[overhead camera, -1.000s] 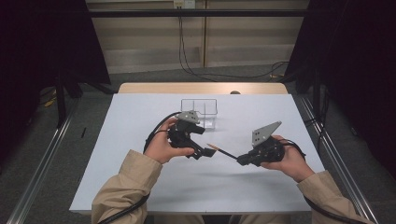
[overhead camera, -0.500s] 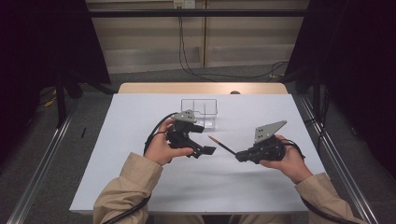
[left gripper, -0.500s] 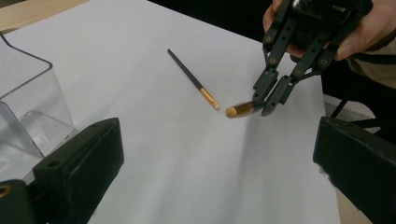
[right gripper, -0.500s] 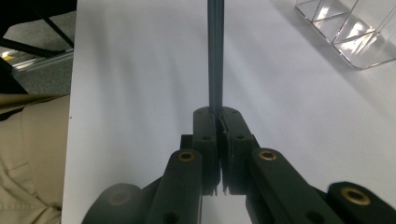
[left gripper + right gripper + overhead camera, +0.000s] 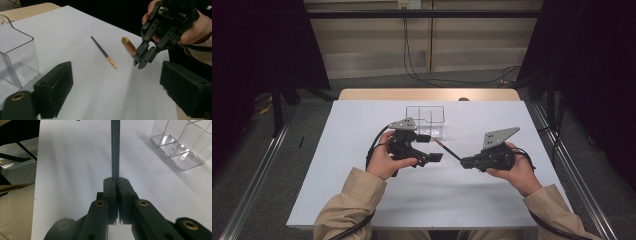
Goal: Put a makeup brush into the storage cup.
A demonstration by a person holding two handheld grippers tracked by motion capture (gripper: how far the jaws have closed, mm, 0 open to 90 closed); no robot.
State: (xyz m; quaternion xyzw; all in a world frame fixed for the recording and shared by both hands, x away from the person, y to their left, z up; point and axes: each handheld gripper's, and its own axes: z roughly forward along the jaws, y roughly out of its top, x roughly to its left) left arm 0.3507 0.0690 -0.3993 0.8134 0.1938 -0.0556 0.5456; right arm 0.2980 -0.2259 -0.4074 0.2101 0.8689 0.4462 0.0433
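My right gripper (image 5: pixel 117 182) has its jaws pressed together on the dark end of a slim stick (image 5: pixel 115 150), which runs straight out from the pads. In the left gripper view its rounded wooden end (image 5: pixel 128 46) points up and away from the right gripper (image 5: pixel 142 62), clear of the white tabletop (image 5: pixel 362 140). My left gripper (image 5: pixel 429 148) faces it with jaws spread. They have just been closing a little, with nothing between them. A second thin brush (image 5: pixel 102 51) with an orange tip lies flat on the tabletop just beyond the held stick. The clear divided box (image 5: pixel 426 117) stands farther out, near the left gripper. The pinch sits right at the very end of the stick, so I judge the long free length could swing or twist in the pads if the other jaws bump it during a handover. Closing the left jaws off-centre could lever it out and drop it onto the loose brush. Lowering it tilted towards the box could catch the rim and tip the light box.
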